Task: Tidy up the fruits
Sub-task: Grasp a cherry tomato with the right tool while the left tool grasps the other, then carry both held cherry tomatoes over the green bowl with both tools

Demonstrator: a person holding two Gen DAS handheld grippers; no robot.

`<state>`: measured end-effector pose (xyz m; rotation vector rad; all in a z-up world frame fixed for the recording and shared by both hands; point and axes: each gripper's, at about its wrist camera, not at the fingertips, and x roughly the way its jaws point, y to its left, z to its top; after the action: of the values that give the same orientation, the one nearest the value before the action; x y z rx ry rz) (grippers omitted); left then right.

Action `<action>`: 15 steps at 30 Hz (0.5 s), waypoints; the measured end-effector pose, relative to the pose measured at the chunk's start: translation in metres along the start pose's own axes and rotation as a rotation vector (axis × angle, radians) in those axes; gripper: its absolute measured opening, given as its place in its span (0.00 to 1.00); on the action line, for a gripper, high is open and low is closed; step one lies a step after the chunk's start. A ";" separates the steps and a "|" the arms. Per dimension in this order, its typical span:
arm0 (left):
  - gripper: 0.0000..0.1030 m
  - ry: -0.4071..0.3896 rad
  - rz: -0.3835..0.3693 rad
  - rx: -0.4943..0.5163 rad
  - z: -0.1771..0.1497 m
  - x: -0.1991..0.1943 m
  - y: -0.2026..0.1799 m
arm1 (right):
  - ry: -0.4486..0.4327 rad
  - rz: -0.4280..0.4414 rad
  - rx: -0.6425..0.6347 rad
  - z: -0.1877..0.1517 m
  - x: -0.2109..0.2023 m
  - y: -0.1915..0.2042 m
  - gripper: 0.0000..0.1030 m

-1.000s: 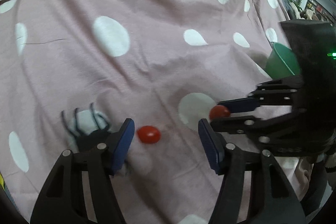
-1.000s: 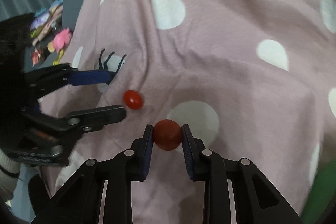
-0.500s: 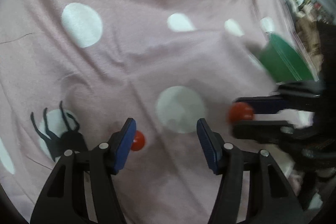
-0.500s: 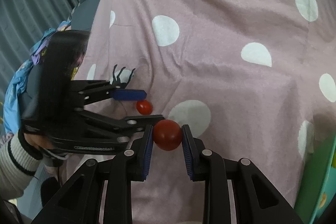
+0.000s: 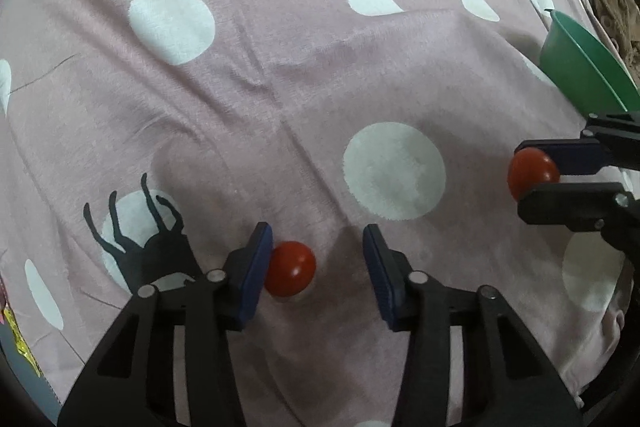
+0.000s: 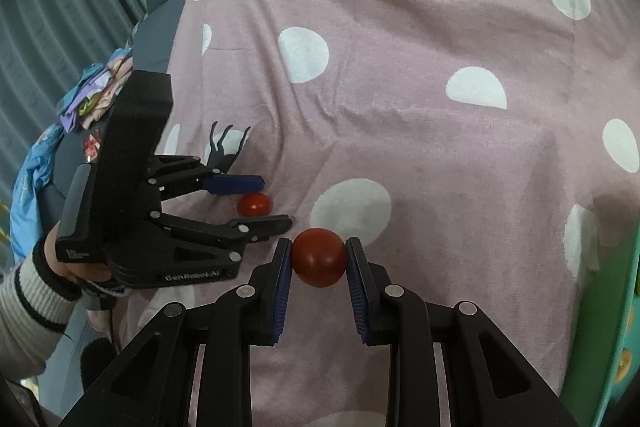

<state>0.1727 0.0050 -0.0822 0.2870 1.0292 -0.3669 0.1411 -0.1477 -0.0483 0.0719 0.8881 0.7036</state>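
Observation:
My left gripper [image 5: 318, 259] is open around a small red tomato [image 5: 290, 269] that lies on the pink dotted cloth [image 5: 280, 75]. The tomato touches the left pad, and a gap separates it from the right pad. My right gripper [image 6: 319, 261] is shut on a larger red tomato [image 6: 319, 257] and holds it above the cloth. That held tomato also shows in the left wrist view [image 5: 532, 173], at the right. The left gripper and small tomato [image 6: 253, 203] show in the right wrist view at the left.
A green bowl [image 5: 580, 67] stands at the right edge of the cloth. Its rim [image 6: 624, 307] shows at the right in the right wrist view. A black deer print [image 5: 140, 239] marks the cloth beside the left gripper. Clothes and bags lie beyond the cloth's left edge.
My left gripper has moved in around the small tomato, which now sits against its left pad. My right gripper has lifted its tomato and carried it right, toward the green bowl.

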 end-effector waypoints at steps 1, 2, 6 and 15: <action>0.39 0.003 -0.004 0.008 0.000 -0.001 0.001 | 0.000 -0.001 0.001 -0.001 0.000 0.000 0.28; 0.38 0.008 -0.007 0.025 -0.001 0.000 0.001 | 0.000 0.000 0.002 -0.002 0.000 0.000 0.28; 0.37 0.024 0.004 0.094 0.003 0.003 0.004 | 0.000 0.001 0.006 -0.002 0.000 -0.001 0.28; 0.23 0.047 0.071 0.220 0.004 0.010 0.002 | -0.005 0.009 0.004 -0.002 -0.004 0.001 0.28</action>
<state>0.1813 0.0038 -0.0888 0.5304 1.0231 -0.4111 0.1373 -0.1496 -0.0469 0.0810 0.8846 0.7103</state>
